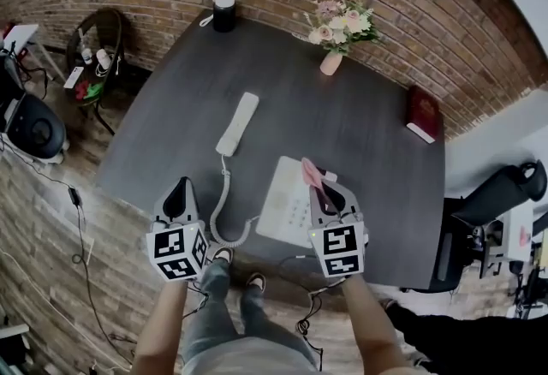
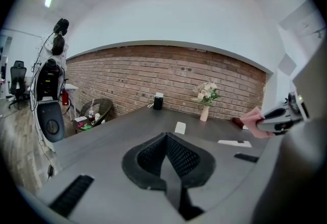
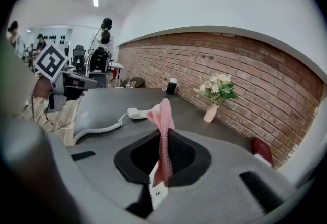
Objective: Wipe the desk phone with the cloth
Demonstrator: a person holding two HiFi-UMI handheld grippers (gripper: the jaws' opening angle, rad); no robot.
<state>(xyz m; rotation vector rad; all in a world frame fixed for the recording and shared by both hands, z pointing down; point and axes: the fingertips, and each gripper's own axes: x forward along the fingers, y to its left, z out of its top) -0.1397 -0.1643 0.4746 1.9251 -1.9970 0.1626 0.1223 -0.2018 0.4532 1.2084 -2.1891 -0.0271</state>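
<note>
Two grippers sit over the near edge of the desk point(image 1: 377, 133) in the head view. The right gripper point(image 1: 330, 193) is above the white desk phone point(image 1: 287, 209) and pinches the pink cloth point(image 1: 310, 173), which pokes out ahead of its jaws. The left gripper point(image 1: 180, 192) hangs left of the phone, jaws together on nothing. The handset point(image 1: 237, 123) lies off the cradle well ahead of both, and its coiled cord point(image 1: 221, 219) runs between them. A sideways stroke could probably snag that cord and drag the handset, and with nothing bracing the light phone, a hard wipe may push it toward the desk edge. No brand shows on the phone, and the cubes carry only square markers. In the left gripper view the jaws are pressed flat against each other and empty, with the handset point(image 2: 180, 127) far beyond their tips; nothing there is legible. In the right gripper view the jaws clamp a narrow fold of cloth point(image 3: 164, 115) standing past the tips. With so little cloth spread, hard jaw tips may scrape the keys, or the thin grip may slip. A small white tag point(image 3: 156, 192) at the jaw root reads "3".
</note>
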